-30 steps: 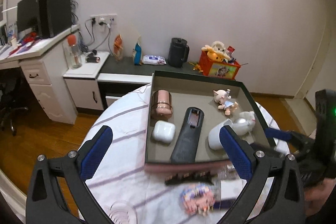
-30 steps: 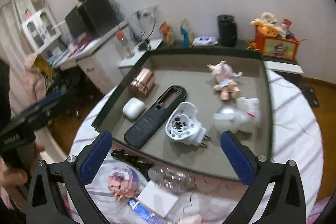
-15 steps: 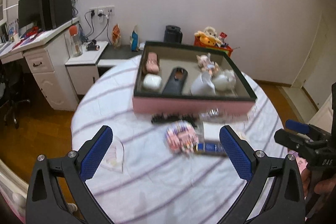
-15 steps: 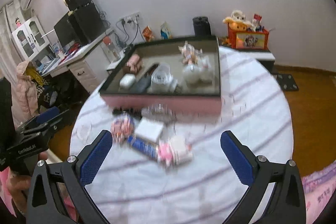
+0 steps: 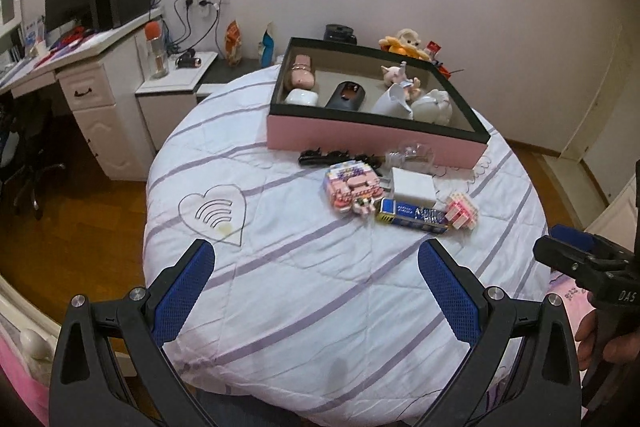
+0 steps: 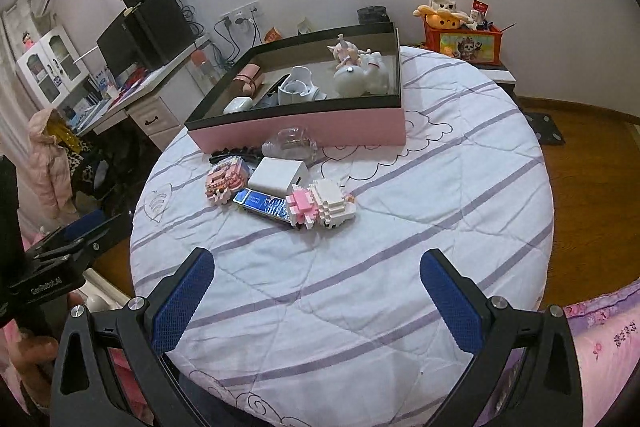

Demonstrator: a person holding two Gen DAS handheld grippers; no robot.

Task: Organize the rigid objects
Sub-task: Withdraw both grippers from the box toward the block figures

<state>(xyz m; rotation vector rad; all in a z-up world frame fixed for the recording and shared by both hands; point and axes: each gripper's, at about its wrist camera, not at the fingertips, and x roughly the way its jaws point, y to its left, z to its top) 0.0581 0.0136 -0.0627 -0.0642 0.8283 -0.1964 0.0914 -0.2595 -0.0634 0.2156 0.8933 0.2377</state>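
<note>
Much of what lies in the pink box [image 5: 372, 135] is masked by its near wall: in the left wrist view only the tops of a white earbud case [image 5: 302, 97], a dark remote [image 5: 346, 95], a pink cylinder [image 5: 303, 75], a white plug [image 5: 394, 103], a pig figure [image 5: 400, 77] and a white figure [image 5: 434, 107] are seen above the rim. A black hair clip [image 5: 320, 157] and a clear plastic piece [image 6: 290, 143] are tucked against the foot of the box and are hard to make out. On the tabletop [image 5: 300, 267], in front of the box, a cluster is seen: a pink brick toy [image 5: 352, 187], a white charger block [image 6: 276, 175], a blue pack [image 6: 262, 205] partly covered by a pink-and-white brick figure [image 6: 320, 205]. The print on the blue pack cannot be read.

The left gripper [image 5: 316, 291] is held spread wide over the near tabletop, nothing between its blue pads [image 5: 184, 295]. The right gripper [image 6: 318, 295] is likewise spread and empty, well short of the cluster. Each gripper is seen at the edge of the other's view, cut off by the frame, with part of a hand [image 5: 596, 343] on its handle.
</note>
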